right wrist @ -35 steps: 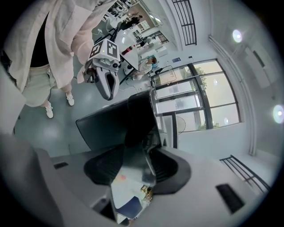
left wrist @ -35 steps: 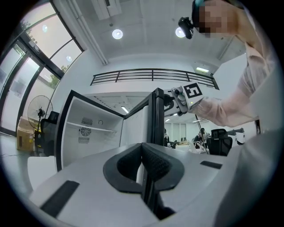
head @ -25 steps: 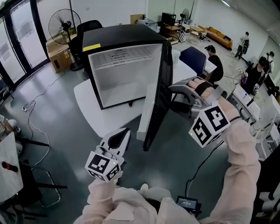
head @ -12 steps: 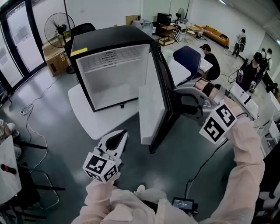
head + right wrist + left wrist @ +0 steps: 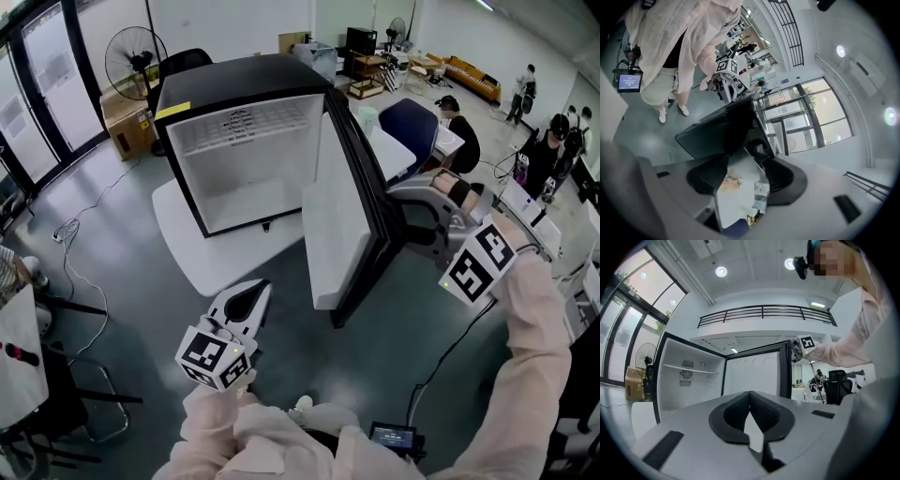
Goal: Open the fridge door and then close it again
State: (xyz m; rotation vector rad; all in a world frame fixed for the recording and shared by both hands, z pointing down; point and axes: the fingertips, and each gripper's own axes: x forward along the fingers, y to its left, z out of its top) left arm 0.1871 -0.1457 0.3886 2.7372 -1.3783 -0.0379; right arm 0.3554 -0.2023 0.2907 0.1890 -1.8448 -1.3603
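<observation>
Grey polished floor point(image 5: 112, 225) is spreading across a large open hall. Tall glass doors point(image 5: 37, 75) are running down the upper left of the frame, with a black pedestal fan point(image 5: 136, 56) and a brown cardboard box point(image 5: 117, 117) standing near them. People point(image 5: 459, 131) are sitting and standing among desks in the upper right.

A white rounded counter point(image 5: 187, 239) is sitting at centre frame and carrying a black box-shaped mini fridge point(image 5: 244, 75), whose white inside is showing bare. Its black fridge door with a white inner lining point(image 5: 328, 225) is hanging wide open. It is hinged at the cabinet's right edge and is swinging out toward the lower right of the frame, beyond the counter's rim.

The right tongs point(image 5: 396, 217) are reaching in from the right of the frame to the door's black outer side. Their jaws have just been opening and are now standing released, wide apart. The door's dark edge is showing in the gap between them, and the pads are not pressing on it.

The left tongs point(image 5: 253, 292) are hanging in the lower left of the frame, above the floor. They are well apart from the door and are pointing toward the fridge's open front. Their jaws are clenched together on nothing.
</observation>
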